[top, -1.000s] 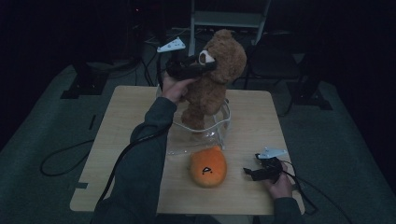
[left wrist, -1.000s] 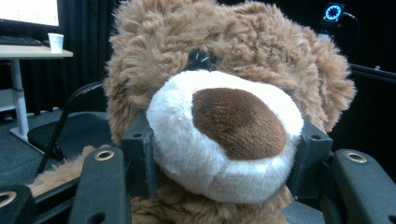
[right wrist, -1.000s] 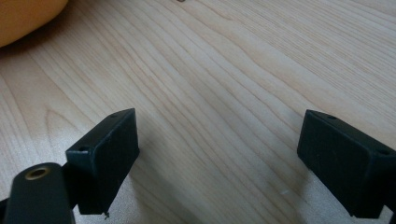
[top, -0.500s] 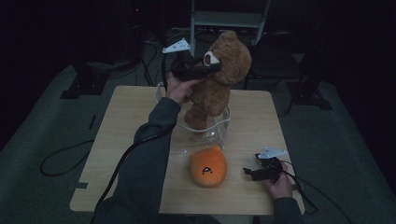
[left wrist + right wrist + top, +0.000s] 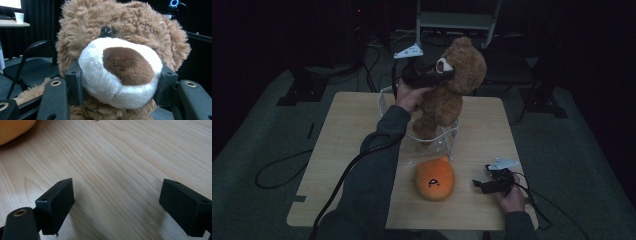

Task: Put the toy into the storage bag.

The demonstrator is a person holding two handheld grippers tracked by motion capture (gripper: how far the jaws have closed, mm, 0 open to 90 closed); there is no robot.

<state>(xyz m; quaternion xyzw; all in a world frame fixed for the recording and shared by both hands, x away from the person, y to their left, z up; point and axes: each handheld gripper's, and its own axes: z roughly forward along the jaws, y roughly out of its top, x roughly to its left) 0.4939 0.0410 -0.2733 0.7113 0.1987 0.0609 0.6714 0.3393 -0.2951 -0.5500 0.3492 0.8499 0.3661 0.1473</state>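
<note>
A brown teddy bear (image 5: 459, 82) hangs upright over a clear plastic container (image 5: 447, 142) at the middle of the wooden table (image 5: 347, 130). Its feet dip inside the container's rim. My left gripper (image 5: 438, 76) comes at the bear's face from the left and is shut on its white muzzle. In the left gripper view the bear (image 5: 125, 27) is close up, with both pads (image 5: 75, 85) pressed into the sides of the muzzle. My right gripper (image 5: 482, 185) lies on the table near the front right corner. Its jaws stand open over bare wood (image 5: 120, 157).
An orange round plush (image 5: 434, 178) with a dark mark lies in front of the container, and its edge (image 5: 12, 127) shows in the right gripper view. A chair (image 5: 457, 22) stands behind the table. Cables (image 5: 277, 170) trail on the floor at the left.
The left gripper and the bear have shifted slightly to the right, with the grip on the muzzle unchanged. The right gripper has stayed put.
</note>
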